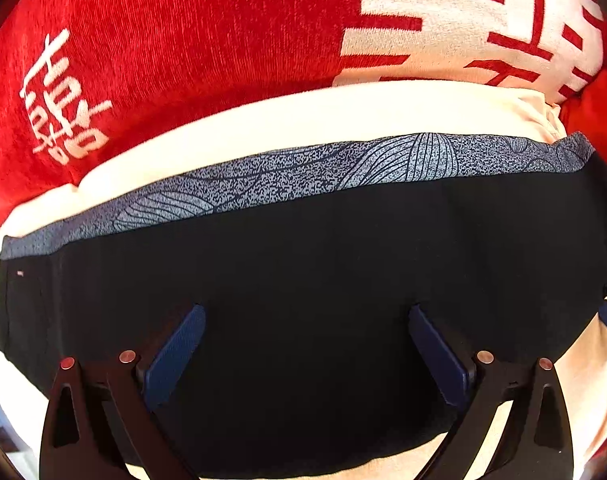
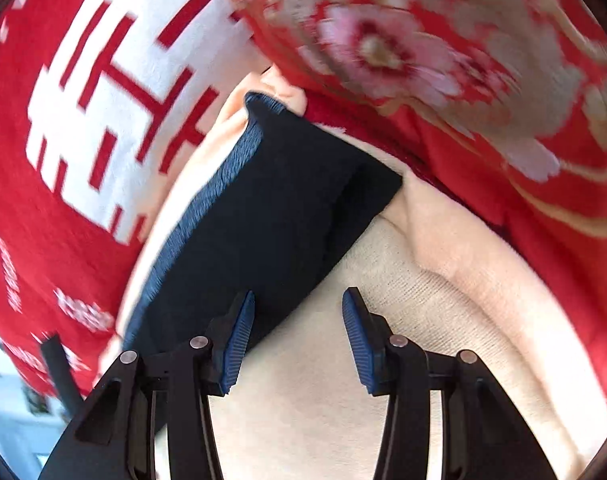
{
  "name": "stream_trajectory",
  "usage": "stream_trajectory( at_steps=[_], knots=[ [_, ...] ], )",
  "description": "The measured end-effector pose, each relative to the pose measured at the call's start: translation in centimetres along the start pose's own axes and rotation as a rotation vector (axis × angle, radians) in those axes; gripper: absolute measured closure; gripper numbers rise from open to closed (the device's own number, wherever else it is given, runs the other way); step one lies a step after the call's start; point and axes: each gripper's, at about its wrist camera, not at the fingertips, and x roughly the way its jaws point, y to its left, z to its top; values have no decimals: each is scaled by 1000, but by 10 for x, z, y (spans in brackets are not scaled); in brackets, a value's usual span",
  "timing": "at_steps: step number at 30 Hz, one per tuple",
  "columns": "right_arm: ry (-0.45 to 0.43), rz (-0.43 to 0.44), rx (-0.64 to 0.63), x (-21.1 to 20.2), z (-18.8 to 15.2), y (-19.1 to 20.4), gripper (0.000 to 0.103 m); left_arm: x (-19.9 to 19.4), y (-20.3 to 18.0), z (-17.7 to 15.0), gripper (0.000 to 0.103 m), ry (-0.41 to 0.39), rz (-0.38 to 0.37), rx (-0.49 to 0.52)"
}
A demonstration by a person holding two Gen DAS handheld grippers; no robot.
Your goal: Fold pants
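Your left gripper (image 1: 305, 354) hangs with its jaws spread wide over the black pants (image 1: 303, 280), nothing pinched between the blue pads (image 1: 177, 354). The garment fills the middle and lower part of the left wrist view, a speckled grey-blue waistband (image 1: 287, 178) along its upper edge, lying on a cream cloth (image 1: 303, 120) with a red blanket (image 1: 183, 40) behind. In the right wrist view the pants run from centre to lower left, and your right gripper (image 2: 297, 338) stands partly open and empty at the cloth's edge. The fabric looks thin, light and limp, so it will likely sag and slide; a pinch at the firmer waistband or a corner should hold best.
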Motion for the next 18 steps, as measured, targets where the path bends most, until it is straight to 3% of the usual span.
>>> stream_trajectory(
  at_steps=[9, 14, 18],
  knots=[
    [-135, 139, 113, 3, -1, -14, 51, 8, -1, -5, 1, -22, -3, 0],
    [-199, 157, 108, 15, 12, 0, 45, 11, 0, -9, 1, -42, -2, -5],
    [-165, 114, 87, 27, 27, 12, 46, 11, 1, -15, 1, -59, -4, -10]
  ],
)
